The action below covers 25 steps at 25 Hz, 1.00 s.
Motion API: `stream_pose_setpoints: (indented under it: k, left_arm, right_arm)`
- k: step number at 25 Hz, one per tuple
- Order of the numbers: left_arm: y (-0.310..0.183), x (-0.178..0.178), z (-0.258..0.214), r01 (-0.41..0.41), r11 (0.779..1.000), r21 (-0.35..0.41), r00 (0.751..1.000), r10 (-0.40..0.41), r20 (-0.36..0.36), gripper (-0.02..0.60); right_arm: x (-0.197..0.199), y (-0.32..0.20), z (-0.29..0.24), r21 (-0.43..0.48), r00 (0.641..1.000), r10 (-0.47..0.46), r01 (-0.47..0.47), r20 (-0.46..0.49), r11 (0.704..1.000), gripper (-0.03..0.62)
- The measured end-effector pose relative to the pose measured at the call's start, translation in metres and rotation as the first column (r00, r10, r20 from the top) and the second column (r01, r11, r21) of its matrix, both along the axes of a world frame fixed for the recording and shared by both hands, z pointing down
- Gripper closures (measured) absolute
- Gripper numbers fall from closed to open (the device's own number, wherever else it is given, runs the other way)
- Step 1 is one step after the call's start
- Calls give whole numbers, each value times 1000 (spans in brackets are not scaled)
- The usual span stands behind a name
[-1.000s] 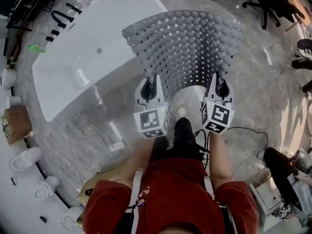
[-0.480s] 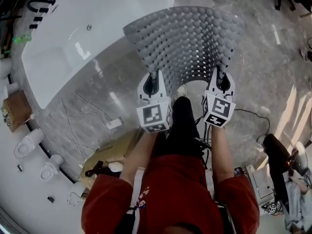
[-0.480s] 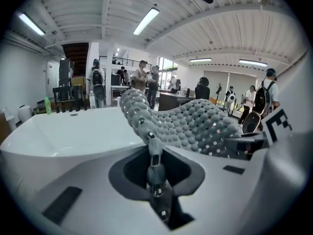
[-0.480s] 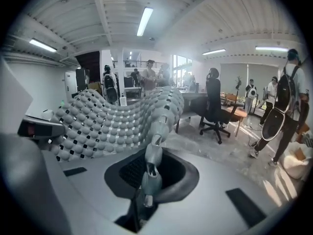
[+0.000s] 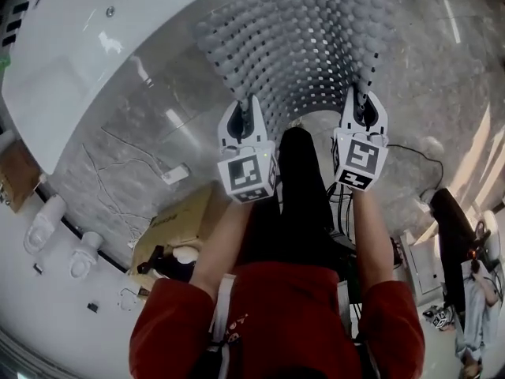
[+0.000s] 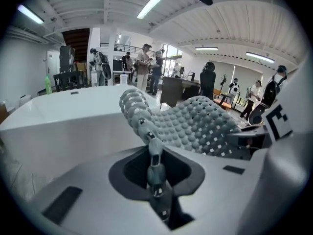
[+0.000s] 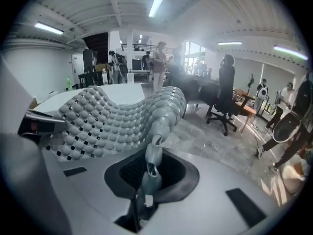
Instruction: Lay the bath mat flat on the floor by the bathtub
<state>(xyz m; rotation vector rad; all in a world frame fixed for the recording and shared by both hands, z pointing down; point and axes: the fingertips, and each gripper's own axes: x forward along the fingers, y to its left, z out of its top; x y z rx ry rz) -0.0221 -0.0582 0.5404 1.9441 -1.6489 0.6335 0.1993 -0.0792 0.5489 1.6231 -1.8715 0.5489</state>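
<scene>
- The left gripper (image 5: pixel 248 107) has its jaws nearly closed, pinched on the near left corner of the grey bath mat (image 5: pixel 304 54). In its own view the bobbled edge runs straight down into the narrow slot between them.
- The right gripper (image 5: pixel 360 97) is clamped the same way on the near right corner, with a thin fold of mat caught between its jaws.
- The mat stretches away from both grippers, bowed and rippled rather than flat. It lies above the floor (image 5: pixel 134 140) just to the right of the white bathtub (image 5: pixel 79 38) in the head view.
- Whether the mat's far edge touches the floor cannot be told. The top of the head view cuts it off, and both gripper views see it only as a raised hump.
- Between the grippers the near edge arches upward, and the person's dark-trousered leg (image 5: pixel 301 188) covers what lies under that arch.
- The bathtub is cut off at the top and left of the frame.
- A cardboard box (image 5: pixel 180 221) by the leg is partly hidden, and its contents are too dark to identify.
- A thin cable (image 5: pixel 404 150) trails across the floor on the right.
- In the gripper views, people (image 6: pixel 149 65) and an office chair (image 7: pixel 226 99) stand well behind the mat, small and distorted by the lens.
</scene>
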Motion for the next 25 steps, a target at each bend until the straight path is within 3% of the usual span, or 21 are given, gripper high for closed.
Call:
stream_pose_setpoints:
  k: [10,19,25]
  left_arm:
    - [13,-16,141,43,992,-122,999,-46,-21,524]
    - [-4,-27,272,130,979,-159,991,-132,-3,525]
    - [-25,-40,436,152,969,-193,988,-150,25,523]
  right_arm:
    - [-16,0,136,-114,995,-64,56,-70,992,548]
    - [-21,-29,263,-168,979,-160,139,-124,976,548]
    - [-33,-64,434,-205,964,-218,185,-152,961,548]
